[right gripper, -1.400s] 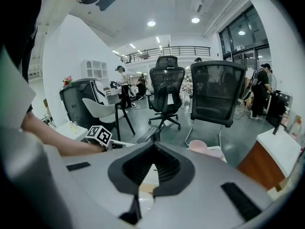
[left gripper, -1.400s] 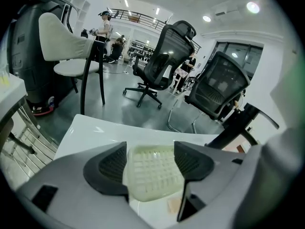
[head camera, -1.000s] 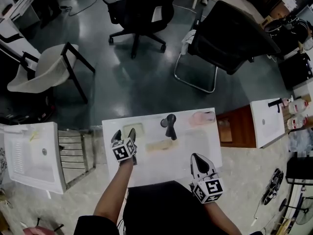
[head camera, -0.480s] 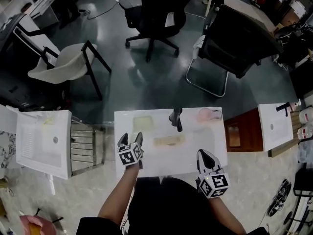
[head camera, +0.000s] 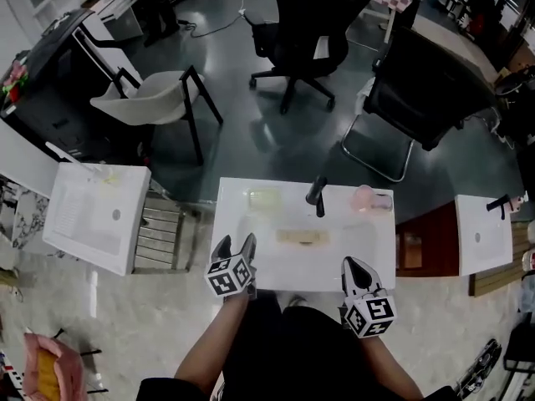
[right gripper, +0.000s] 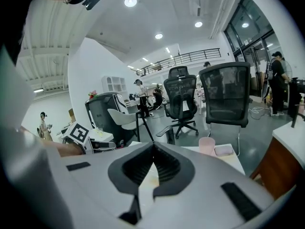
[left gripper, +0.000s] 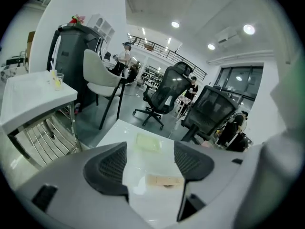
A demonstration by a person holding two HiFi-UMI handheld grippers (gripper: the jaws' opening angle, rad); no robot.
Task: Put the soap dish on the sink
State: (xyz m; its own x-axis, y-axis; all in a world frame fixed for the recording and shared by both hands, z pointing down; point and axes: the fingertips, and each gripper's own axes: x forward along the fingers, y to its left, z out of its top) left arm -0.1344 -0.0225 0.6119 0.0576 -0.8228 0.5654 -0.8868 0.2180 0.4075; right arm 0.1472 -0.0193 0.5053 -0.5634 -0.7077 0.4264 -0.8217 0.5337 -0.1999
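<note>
A white sink top (head camera: 251,261) lies in front of me with a black faucet (head camera: 318,195) at its back edge. A pale green rectangular dish (head camera: 264,199) (left gripper: 148,143) lies back left of the faucet. A tan oblong piece (head camera: 303,237) (left gripper: 164,181) lies in the basin's middle. My left gripper (head camera: 234,246) (left gripper: 150,159) hovers at the near left edge, open and empty, its jaws framing both pieces. My right gripper (head camera: 352,265) (right gripper: 152,147) sits at the near right edge, shut with nothing in it.
A pink cup (head camera: 363,197) (right gripper: 207,145) and a pink tray (head camera: 382,200) (right gripper: 224,150) stand at the back right corner. Two other white sinks (head camera: 96,215) (head camera: 483,234) flank this one, beside a metal rack (head camera: 159,232) and a wooden cabinet (head camera: 414,247). Office chairs (head camera: 311,23) stand beyond.
My left gripper has drawn back from beside the green dish to the near edge. The head view has shifted, so the sink top sits further right. The right gripper keeps its place.
</note>
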